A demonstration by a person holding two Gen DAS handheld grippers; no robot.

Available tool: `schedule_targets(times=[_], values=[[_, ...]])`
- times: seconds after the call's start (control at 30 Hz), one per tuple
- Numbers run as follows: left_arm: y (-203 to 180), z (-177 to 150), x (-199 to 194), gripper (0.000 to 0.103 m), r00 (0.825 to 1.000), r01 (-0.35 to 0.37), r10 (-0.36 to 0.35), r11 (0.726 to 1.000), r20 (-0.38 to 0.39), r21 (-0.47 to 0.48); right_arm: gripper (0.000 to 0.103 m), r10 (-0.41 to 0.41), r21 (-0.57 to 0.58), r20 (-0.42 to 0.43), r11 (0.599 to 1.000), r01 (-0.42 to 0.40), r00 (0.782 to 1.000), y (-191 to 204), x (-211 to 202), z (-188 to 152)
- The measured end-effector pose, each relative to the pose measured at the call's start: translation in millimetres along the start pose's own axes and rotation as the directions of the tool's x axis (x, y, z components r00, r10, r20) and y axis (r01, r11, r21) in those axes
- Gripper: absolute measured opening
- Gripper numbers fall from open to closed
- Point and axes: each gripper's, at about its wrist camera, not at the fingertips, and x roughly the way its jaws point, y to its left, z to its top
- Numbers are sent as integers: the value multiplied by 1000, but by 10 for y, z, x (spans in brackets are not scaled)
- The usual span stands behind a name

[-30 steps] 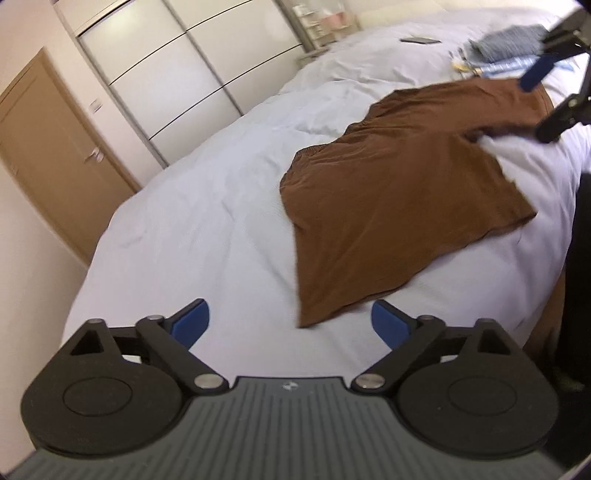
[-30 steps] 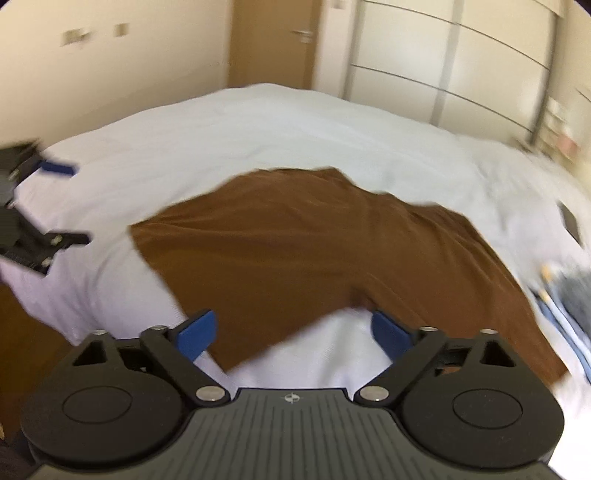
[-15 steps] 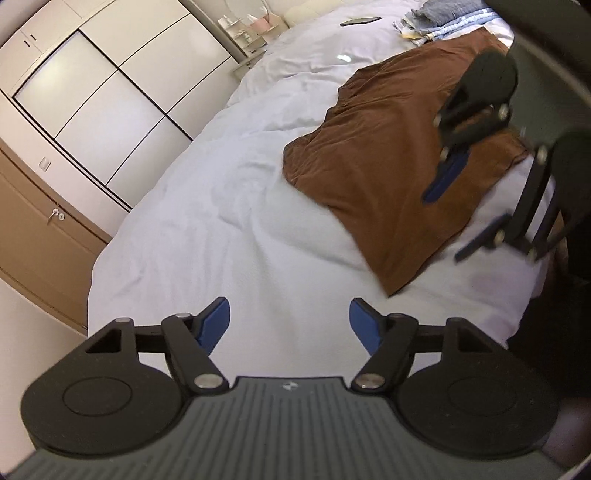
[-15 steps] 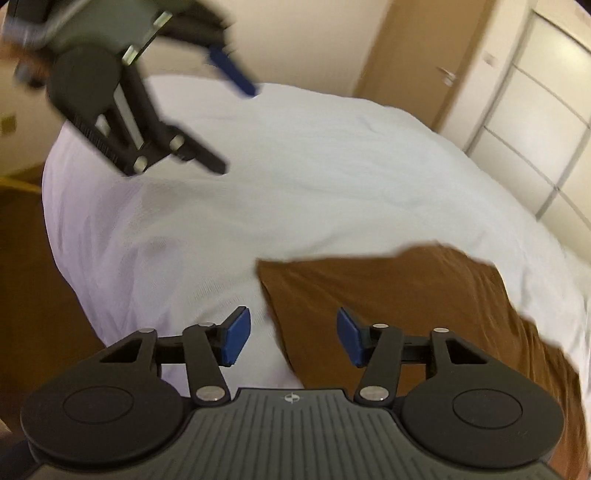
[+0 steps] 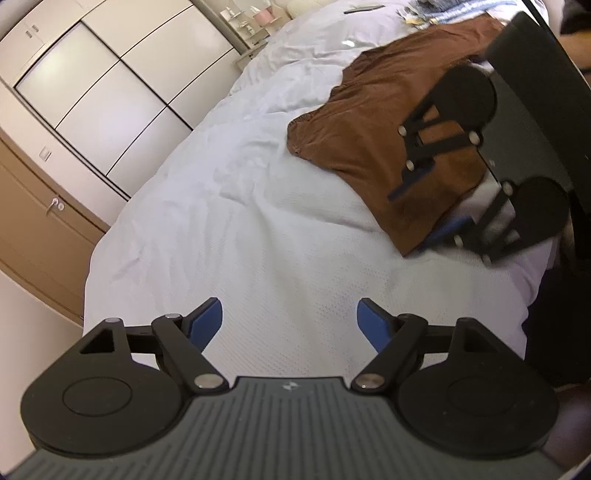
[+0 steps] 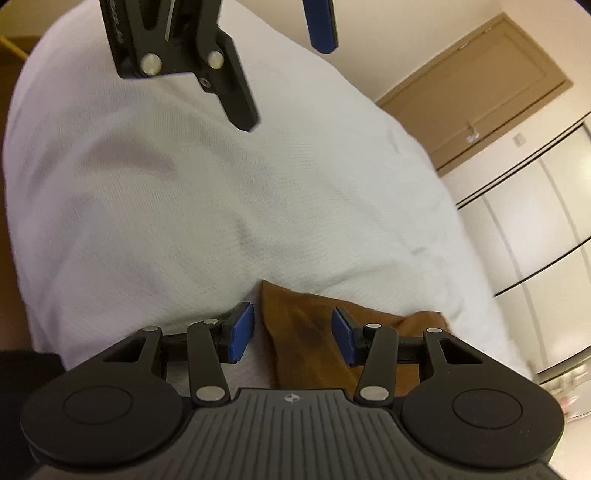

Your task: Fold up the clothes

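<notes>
A brown garment (image 5: 373,122) lies spread on the white bed (image 5: 258,229). Its near corner shows in the right wrist view (image 6: 295,325). My right gripper (image 6: 293,334) is open, its blue pads either side of that corner, just above it. It also shows in the left wrist view (image 5: 424,218), low over the garment's near edge. My left gripper (image 5: 290,325) is open and empty over bare sheet, to the left of the garment. It also shows at the top of the right wrist view (image 6: 280,55).
A wardrobe with sliding doors (image 5: 110,92) and a wooden door (image 5: 33,221) stand beyond the bed. Folded blue clothes (image 5: 439,11) and a dark flat object (image 5: 360,9) lie at the far end. The bed edge drops off at right.
My right gripper has moved down and in over the garment's near corner, and its jaws have spread wider. My left gripper has shifted closer to the sheet and opened wider.
</notes>
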Motion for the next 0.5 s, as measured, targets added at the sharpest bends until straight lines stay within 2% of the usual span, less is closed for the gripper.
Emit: schedule_targets(times=[0.03, 0.1, 0.13, 0.23, 0.3, 0.33, 0.4, 0.5], values=[[-2, 9, 6, 79, 1000, -1, 1, 1000, 0, 17, 37, -11, -4, -2, 1000, 11, 1000, -12, 12, -30], [-1, 40, 23, 79, 1000, 0, 0, 998, 0, 55, 17, -15, 14, 17, 1000, 15, 1000, -73, -14, -71], [2, 64, 42, 79, 1000, 0, 0, 997, 1, 78, 0, -15, 29, 33, 999, 14, 999, -117, -46, -91], [17, 170, 124, 79, 1000, -1, -2, 986, 15, 164, 0, 0, 98, 78, 995, -8, 997, -291, -178, -144], [22, 259, 198, 79, 998, 10, -26, 967, 60, 255, 0, 23, 171, 108, 984, -41, 994, -460, -292, -188], [24, 305, 237, 79, 996, 14, -42, 953, 84, 303, 0, 39, 222, 122, 973, -65, 992, -578, -358, -224], [29, 397, 376, 79, 990, 22, -79, 902, 115, 430, 0, 64, 336, 138, 936, -108, 988, -848, -482, -324], [68, 551, 643, 79, 984, 34, -131, 806, 123, 591, 0, 130, 528, 138, 829, -184, 982, -1318, -604, -563]])
